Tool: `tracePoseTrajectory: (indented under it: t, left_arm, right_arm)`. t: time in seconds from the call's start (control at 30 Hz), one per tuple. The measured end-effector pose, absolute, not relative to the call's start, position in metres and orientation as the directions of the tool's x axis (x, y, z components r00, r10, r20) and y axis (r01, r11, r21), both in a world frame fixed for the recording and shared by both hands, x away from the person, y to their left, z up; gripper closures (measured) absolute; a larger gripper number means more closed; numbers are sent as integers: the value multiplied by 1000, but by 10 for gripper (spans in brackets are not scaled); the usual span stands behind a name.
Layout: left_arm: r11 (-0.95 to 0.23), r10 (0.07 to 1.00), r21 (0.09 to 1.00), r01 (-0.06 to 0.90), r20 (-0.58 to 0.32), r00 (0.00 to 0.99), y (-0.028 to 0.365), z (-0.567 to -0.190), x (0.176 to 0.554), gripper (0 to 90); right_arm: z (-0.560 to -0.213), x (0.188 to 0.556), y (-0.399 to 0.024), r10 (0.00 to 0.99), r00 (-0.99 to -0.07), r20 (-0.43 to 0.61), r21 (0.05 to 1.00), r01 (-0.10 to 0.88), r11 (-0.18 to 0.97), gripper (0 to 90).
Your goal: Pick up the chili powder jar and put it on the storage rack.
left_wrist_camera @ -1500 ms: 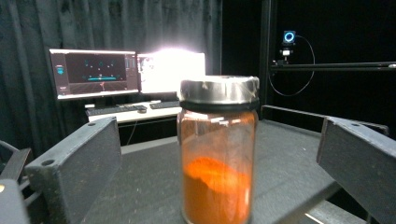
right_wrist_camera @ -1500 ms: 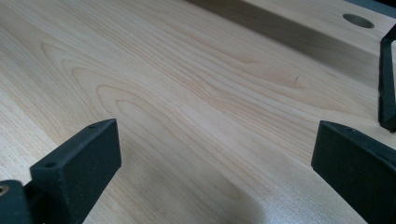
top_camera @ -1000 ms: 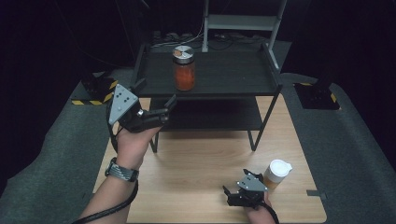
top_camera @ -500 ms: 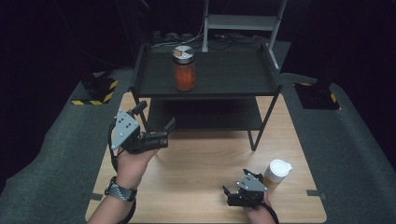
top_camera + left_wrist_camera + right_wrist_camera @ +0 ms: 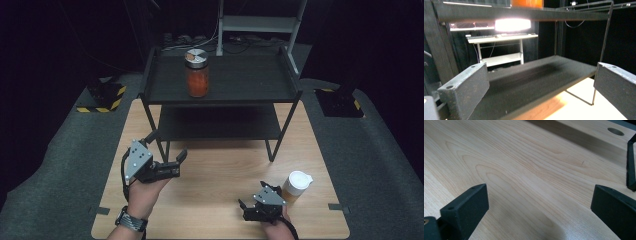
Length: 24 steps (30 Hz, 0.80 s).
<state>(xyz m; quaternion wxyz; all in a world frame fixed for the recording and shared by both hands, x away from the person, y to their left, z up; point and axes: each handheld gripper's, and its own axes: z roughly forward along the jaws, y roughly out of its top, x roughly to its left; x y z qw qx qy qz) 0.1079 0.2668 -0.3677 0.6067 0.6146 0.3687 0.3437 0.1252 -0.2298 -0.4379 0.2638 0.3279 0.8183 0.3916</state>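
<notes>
Left gripper is held raised with jaws spread wide; right gripper sits low, apparently open too.

An orange jar with a silver lid stands on a black shelf. The table is pale wood grain; the cup has a white lid.

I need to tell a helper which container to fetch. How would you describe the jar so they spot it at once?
Start at the black two-tier shelf standing at the far end of the wooden table. On its top tier, toward the left, stands the jar: clear glass, orange-red contents, a round silver lid. The only other container, a white-lidded paper cup, sits down on the table beside the right claw.
</notes>
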Motion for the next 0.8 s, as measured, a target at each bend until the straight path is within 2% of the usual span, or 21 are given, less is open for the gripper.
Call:
tracePoseTrajectory:
  t: [0.53, 0.8]
  left_arm:
    - [-14, 870, 994, 110, -42, 491, 269, -419, 88, 4]
    - [-52, 869, 979, 195, -52, 492, 268, -446, 83, 4]
  right_arm:
    - [-438, 125, -229, 743, -645, -181, 813, 328, 482, 9]
    - [-438, 124, -229, 741, -645, -185, 812, 325, 485, 9]
